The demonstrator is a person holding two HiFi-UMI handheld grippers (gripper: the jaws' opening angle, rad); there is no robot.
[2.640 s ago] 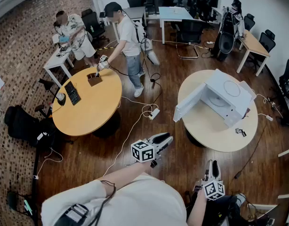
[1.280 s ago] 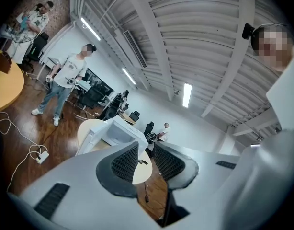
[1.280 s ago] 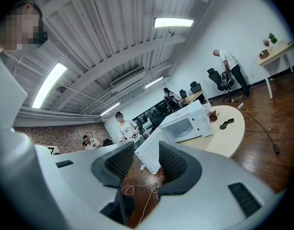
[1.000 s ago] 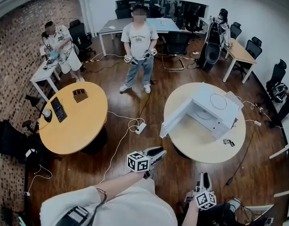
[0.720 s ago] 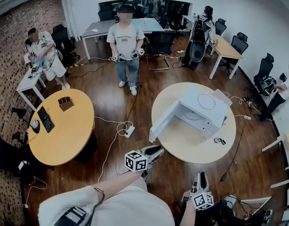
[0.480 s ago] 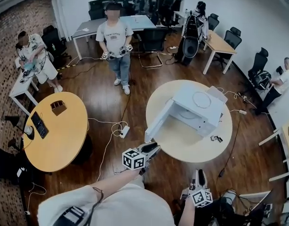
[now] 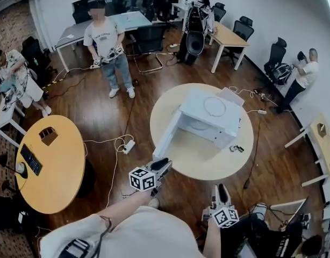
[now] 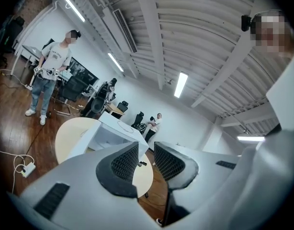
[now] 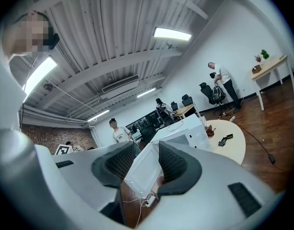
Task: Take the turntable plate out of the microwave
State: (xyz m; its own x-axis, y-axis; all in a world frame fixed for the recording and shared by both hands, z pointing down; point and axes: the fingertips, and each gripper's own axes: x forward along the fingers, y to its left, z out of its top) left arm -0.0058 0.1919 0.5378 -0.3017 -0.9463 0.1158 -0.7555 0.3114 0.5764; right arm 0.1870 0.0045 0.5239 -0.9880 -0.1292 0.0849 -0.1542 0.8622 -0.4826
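A white microwave (image 7: pixel 210 114) stands on a round tan table (image 7: pixel 208 163), its door (image 7: pixel 166 137) swung wide open towards me. Inside the cavity the pale round turntable plate (image 7: pixel 195 126) is just visible. My left gripper (image 7: pixel 160 163) is held out near the table's near edge, short of the door, jaws apart with nothing between them. My right gripper (image 7: pixel 221 188) hangs lower right, off the table, open and empty. In the left gripper view the microwave (image 8: pixel 119 127) sits beyond the left gripper (image 8: pixel 146 150). In the right gripper view the door (image 9: pixel 143 169) shows between the jaws of the right gripper (image 9: pixel 147 152).
A small black object (image 7: pixel 236 148) lies on the table right of the microwave. A power strip (image 7: pixel 127 146) and cables trail over the wood floor. Another round table (image 7: pixel 47 163) is at left. A person (image 7: pixel 107 42) stands behind; desks and chairs line the back.
The microwave table has drawn nearer and slid left in the head view. Both grippers have moved forward towards it and stay open. The standing person has shifted left in the picture.
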